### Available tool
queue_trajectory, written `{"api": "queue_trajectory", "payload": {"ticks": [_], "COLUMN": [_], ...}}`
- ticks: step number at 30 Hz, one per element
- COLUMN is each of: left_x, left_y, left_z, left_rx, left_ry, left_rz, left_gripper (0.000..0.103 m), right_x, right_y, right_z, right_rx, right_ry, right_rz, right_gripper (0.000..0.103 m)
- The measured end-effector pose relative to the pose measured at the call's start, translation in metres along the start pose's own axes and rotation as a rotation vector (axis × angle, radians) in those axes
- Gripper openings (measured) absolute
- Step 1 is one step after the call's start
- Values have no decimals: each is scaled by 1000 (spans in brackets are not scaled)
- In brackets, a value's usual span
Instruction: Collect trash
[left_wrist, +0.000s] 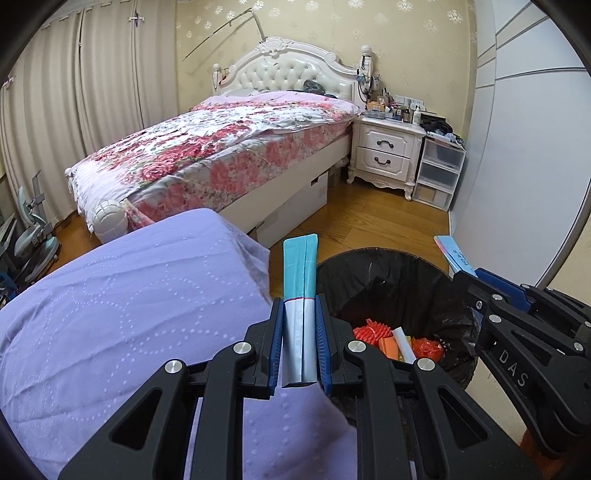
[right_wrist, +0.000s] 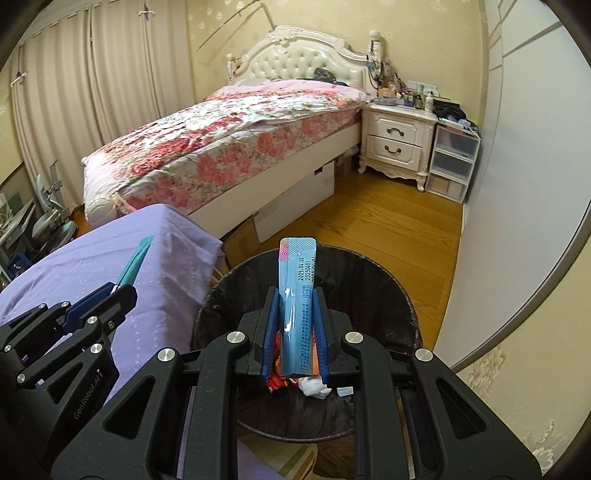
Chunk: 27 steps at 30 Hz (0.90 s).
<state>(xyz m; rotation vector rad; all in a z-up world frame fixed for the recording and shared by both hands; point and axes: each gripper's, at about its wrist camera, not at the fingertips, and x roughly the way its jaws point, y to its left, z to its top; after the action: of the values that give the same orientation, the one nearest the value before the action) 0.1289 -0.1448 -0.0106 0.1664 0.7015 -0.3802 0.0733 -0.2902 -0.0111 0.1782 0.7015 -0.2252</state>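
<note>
Trash bin (right_wrist: 388, 280), black-lined, lies straight under the right gripper (right_wrist: 295, 314), whose fingers (right_wrist: 320, 325) pinch a blue sachet (right_wrist: 297, 295), long axis pointing away. The left gripper (left_wrist: 300, 332) clamps a teal sachet (left_wrist: 300, 273) over the purple-covered surface (left_wrist: 129, 295) (bin rim just to its right), so right is nearer.

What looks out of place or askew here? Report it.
Nothing spilled or damaged. The left claw grips a teal-and-silver stick sachet beside the black-lined round trash bin, not over it; the right claw holds a blue stick sachet above it.
</note>
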Motion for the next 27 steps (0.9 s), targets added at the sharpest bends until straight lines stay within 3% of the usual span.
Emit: {"api": "queue_trajectory", "payload": {"ticks": [17, 19, 21, 27], "left_x": [32, 33, 32, 24], "left_y": [-22, -22, -19, -17], "left_z": [8, 7, 7, 7], "left_rx": [38, 34, 22, 18], "left_ry": [39, 45, 42, 19], "left_rz": [-7, -7, -7, 8], "left_gripper": [20, 25, 45, 62], "right_x": [35, 35, 33, 28], "right_y": [-23, -24, -25, -26], "right_z": [-3, -3, -4, -3], "right_rx": [59, 63, 69, 75], "right_ry": [37, 35, 27, 17], "right_rz": [-68, -73, -81, -94], "right_gripper": [20, 23, 32, 35]}}
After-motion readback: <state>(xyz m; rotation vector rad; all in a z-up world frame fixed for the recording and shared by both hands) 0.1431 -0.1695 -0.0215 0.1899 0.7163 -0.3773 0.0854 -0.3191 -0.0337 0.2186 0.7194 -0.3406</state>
